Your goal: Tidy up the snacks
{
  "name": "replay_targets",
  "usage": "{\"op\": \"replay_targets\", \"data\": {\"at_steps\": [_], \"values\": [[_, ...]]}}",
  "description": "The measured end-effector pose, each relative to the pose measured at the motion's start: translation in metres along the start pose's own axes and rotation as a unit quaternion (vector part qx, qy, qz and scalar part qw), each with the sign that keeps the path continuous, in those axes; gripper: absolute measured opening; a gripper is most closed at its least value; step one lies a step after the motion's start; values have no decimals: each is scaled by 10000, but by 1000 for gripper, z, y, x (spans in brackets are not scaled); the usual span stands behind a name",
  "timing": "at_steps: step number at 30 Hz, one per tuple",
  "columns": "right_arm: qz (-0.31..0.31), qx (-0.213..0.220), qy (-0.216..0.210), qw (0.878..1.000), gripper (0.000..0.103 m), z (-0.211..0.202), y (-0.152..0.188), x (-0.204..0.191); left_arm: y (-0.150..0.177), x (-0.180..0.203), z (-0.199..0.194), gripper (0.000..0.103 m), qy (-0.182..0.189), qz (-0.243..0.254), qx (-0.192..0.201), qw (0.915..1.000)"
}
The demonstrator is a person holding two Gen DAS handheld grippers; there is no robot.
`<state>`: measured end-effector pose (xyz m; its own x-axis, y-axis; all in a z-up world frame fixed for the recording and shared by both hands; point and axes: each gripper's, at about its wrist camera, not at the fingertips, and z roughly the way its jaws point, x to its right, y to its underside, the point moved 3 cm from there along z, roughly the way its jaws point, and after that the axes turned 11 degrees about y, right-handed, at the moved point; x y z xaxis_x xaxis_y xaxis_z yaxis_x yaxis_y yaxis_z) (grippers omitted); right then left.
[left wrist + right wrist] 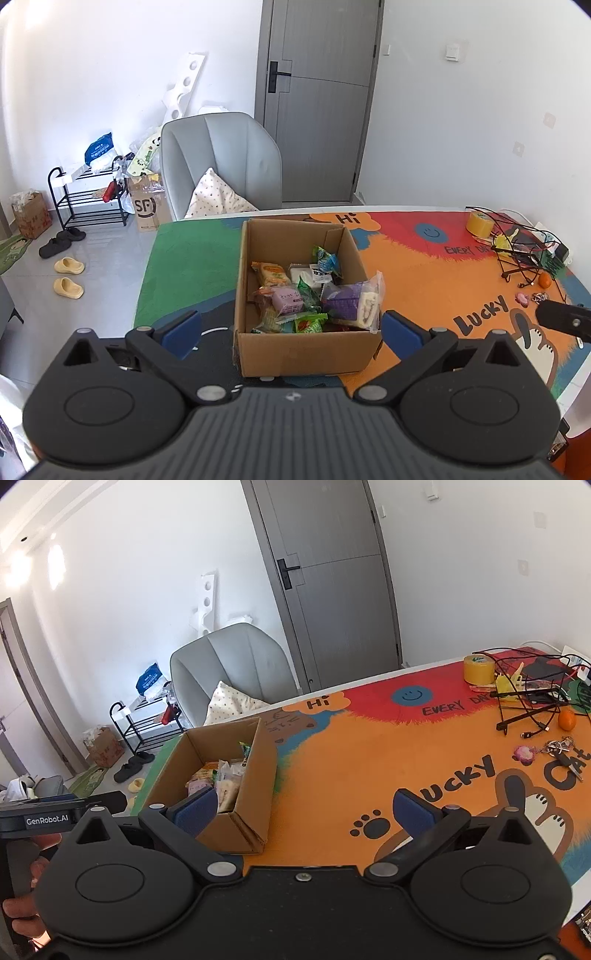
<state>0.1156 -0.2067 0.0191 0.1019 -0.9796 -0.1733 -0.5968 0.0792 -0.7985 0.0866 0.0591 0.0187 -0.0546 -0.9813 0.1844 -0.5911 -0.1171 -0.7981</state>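
Observation:
An open cardboard box (258, 236) stands on the colourful table mat (424, 295); it holds several wrapped snacks, among them a purple-and-white packet (351, 301), a pink packet (287, 299) and green wrappers (310, 325). My left gripper (291, 330) is open and empty, its blue pads on either side of the box's near wall. In the right wrist view the box (236, 775) sits left of centre. My right gripper (304, 810) is open and empty, above the mat just right of the box's near corner.
A yellow tape roll (479, 669), tangled black cables (532, 701), a small orange (567, 720), keys (561, 751) and a pink charm (524, 755) lie at the table's far right. A grey chair (221, 162) stands behind the table. A shoe rack (88, 199) and slippers are on the floor at left.

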Motion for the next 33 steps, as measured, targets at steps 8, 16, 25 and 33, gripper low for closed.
{"op": "replay_targets", "data": {"at_steps": [8, 16, 25, 33], "values": [[-128, 53, -43, 9999, 103, -17, 1, -5, 4, 9, -15, 102, 86, 114, 23, 9999], [-237, -3, -81, 9997, 103, -19, 4, -12, 7, 4, -16, 102, 130, 59, -6, 9999], [-208, -110, -25, 9997, 103, -16, 8, -10, 8, 3, -19, 102, 86, 124, 43, 9999], [-199, -116, -22, 9997, 103, -15, 8, -9, 8, 5, -20, 102, 84, 144, 54, 9998]]}}
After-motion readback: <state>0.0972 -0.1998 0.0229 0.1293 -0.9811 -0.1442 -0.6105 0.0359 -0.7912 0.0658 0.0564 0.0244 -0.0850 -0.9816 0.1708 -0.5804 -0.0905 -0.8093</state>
